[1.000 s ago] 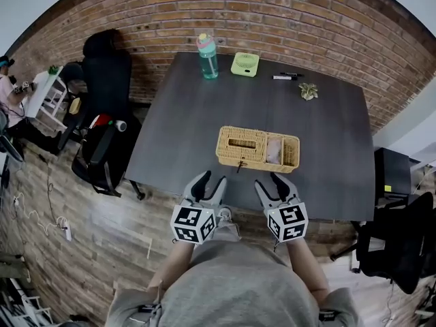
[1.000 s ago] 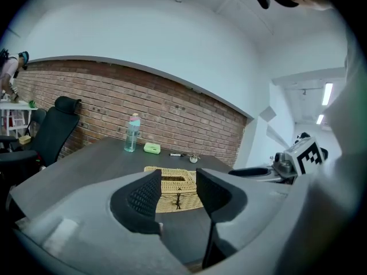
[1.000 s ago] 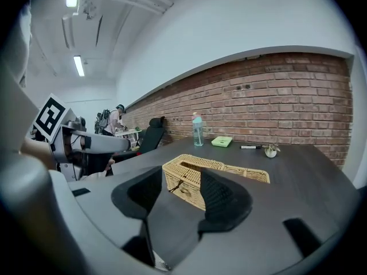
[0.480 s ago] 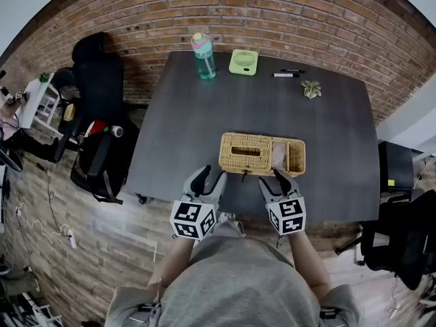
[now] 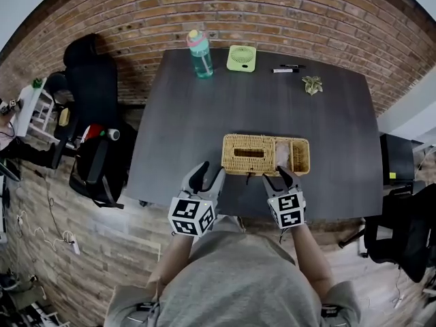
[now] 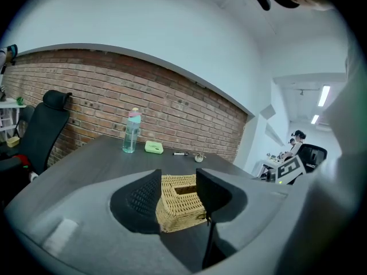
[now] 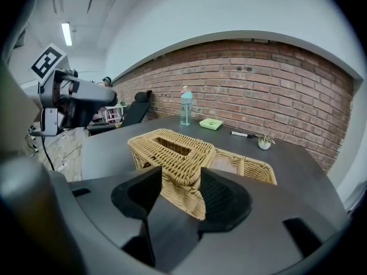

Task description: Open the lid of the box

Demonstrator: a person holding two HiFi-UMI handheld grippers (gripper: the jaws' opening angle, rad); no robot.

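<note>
A woven wicker box (image 5: 266,154) lies on the dark table (image 5: 204,128), close to its near edge. The lid (image 5: 248,153) with a slot covers its left part; the right compartment (image 5: 294,155) shows open. A small dark clasp (image 5: 246,176) hangs at the box's front. My left gripper (image 5: 208,176) stands open just left of the box's front left corner. My right gripper (image 5: 279,177) is open at the box's front edge. In the left gripper view the box (image 6: 180,202) shows between the open jaws. In the right gripper view a corner of the box (image 7: 175,153) lies between the open jaws.
At the table's far edge stand a teal water bottle (image 5: 199,45), a green flat device (image 5: 242,58), a marker (image 5: 286,69) and a tiny plant (image 5: 313,84). A black chair (image 5: 92,80) is to the left, another (image 5: 402,244) to the right. A brick wall (image 5: 272,12) backs the table.
Both grippers have come forward to the box's front edge. The right gripper now has the box's corner between its jaws. The box has not moved on the table.
</note>
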